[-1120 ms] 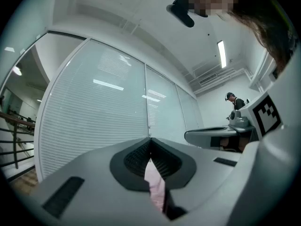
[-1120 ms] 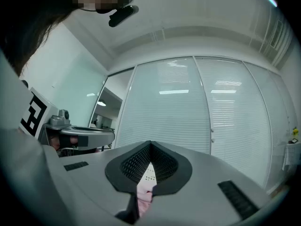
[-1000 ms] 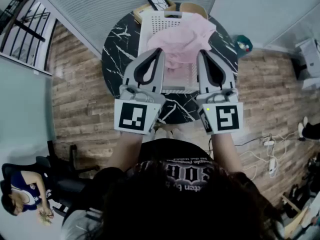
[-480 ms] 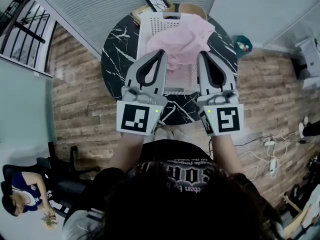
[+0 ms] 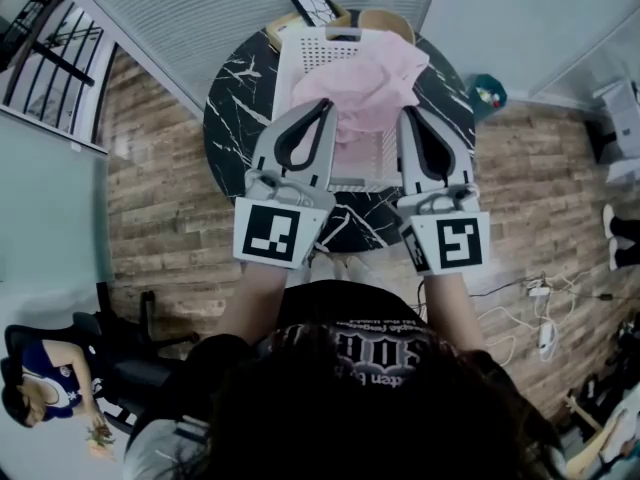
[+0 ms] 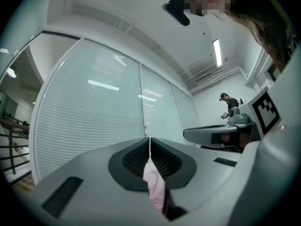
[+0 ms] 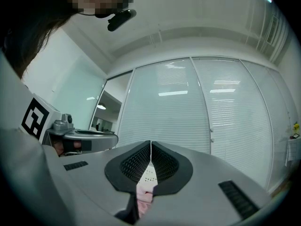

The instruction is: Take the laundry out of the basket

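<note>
At frame centre, your left gripper (image 5: pixel 325 106) and right gripper (image 5: pixel 405 114) both pinch the pink garment (image 5: pixel 365 78) over the basket (image 5: pixel 308 46). This looks like the lift-out step, so raise it clear next.

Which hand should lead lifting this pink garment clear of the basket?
Neither clearly: the left tongs and right tongs both clamp the pink garment, level, over the basket. Probably lift together, with the right leading slightly, since more cloth bunches there.
</note>
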### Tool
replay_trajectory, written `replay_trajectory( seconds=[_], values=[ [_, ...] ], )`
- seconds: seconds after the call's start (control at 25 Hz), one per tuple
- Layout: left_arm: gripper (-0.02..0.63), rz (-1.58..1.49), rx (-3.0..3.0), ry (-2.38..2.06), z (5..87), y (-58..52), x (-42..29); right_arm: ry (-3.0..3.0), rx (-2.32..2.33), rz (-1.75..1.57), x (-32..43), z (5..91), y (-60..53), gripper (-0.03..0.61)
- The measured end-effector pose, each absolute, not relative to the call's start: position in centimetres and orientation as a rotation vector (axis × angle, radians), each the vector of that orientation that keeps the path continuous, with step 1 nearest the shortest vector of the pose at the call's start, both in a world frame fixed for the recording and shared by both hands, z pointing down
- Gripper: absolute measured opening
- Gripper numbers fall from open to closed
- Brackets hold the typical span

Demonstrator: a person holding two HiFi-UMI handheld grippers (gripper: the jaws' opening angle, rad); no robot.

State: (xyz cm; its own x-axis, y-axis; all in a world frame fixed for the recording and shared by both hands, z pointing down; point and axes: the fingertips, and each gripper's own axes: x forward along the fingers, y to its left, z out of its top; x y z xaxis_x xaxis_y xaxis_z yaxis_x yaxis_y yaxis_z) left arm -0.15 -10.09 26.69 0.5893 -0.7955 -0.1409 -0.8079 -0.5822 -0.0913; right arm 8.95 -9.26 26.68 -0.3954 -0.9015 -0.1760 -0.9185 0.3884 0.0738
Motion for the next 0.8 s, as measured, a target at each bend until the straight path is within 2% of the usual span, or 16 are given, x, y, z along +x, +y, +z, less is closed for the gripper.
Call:
replay_trajectory(
  seconds=[0.8],
  values=[
    [0.0,0.029,-2.677,1.295,27.4,-13.7,3.4,2.547,-1.62,0.196,11.8,27.3,-10.9,0.029]
  ],
)
